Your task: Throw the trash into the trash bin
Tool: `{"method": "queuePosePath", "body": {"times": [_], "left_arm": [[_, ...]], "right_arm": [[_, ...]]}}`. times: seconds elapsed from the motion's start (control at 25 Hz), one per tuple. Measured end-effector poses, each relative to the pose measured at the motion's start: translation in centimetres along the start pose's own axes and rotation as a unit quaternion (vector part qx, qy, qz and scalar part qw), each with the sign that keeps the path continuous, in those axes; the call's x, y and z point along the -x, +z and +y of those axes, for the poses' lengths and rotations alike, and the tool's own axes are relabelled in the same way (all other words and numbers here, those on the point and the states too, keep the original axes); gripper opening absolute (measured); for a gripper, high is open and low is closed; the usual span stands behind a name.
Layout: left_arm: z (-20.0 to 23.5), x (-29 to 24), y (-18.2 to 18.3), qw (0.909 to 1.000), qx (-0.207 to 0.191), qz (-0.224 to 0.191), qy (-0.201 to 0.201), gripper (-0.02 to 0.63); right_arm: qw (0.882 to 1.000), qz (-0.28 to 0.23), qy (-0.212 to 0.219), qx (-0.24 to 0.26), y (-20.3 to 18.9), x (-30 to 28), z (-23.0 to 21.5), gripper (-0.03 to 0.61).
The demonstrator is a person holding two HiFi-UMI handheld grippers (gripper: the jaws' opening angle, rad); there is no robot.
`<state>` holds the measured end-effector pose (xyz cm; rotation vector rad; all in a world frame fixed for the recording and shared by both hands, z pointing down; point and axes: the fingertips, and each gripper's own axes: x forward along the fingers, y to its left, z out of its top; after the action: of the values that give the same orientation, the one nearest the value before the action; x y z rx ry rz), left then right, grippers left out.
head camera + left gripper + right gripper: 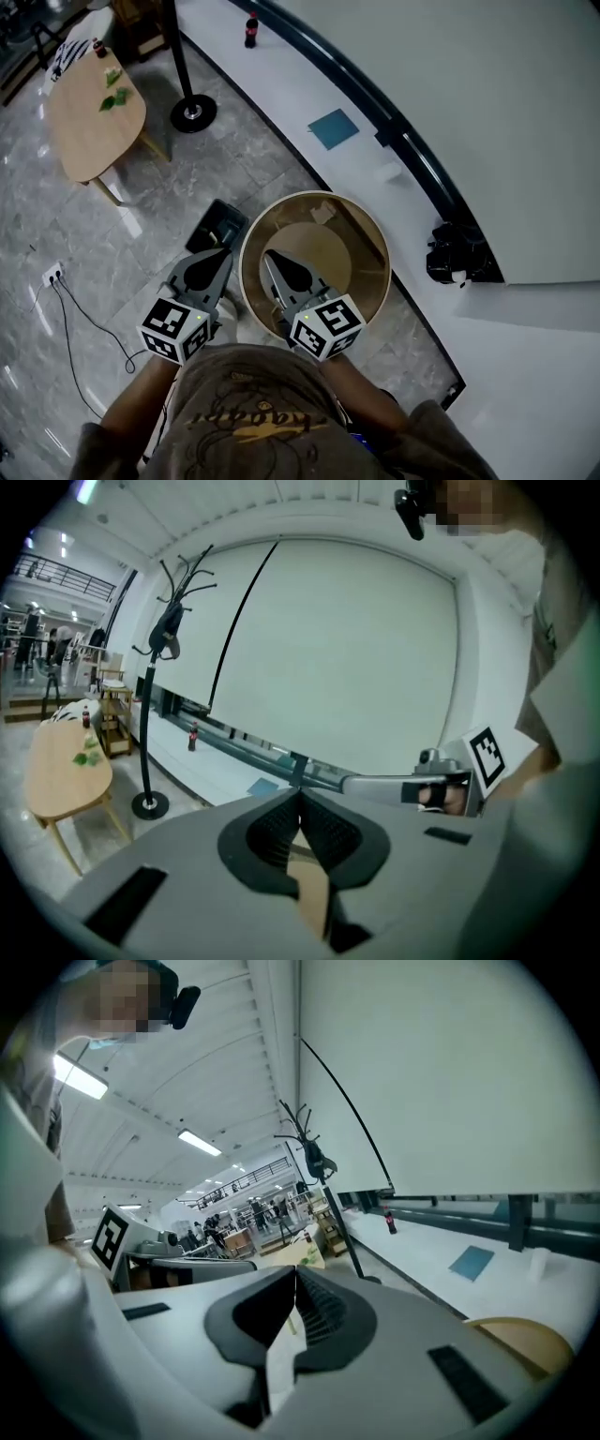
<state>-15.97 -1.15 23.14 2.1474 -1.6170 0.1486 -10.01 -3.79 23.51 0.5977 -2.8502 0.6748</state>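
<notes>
Head view looks down; gripper views look level; all 3 share bottle point(250, 28).

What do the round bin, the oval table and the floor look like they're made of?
The bin looks like light wood or bamboo veneer, matte: even tan walls, though it could be wood-look plastic. The table looks like pale wood, smooth: tan top with matching slanted legs. The floor looks like polished grey stone or tile: veining, seams and bright reflections.
</notes>
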Motion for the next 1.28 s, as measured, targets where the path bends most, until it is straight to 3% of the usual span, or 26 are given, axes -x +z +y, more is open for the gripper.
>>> {"method": "queuePosePath", "body": {"times": [0.4,1.28], "left_arm": [[-6.9,2.4,2.7,0.9968,-0.036,-0.071,-0.008,0.020],[-7.2,2.8,1.8,0.9966,-0.025,-0.076,0.022,0.020]], "right_arm": [[0.997,-0.047,0.020,0.056,3.1,6.0,2.5,0.018],[0.994,-0.061,0.041,0.080,3.2,6.9,3.8,0.018]]}}
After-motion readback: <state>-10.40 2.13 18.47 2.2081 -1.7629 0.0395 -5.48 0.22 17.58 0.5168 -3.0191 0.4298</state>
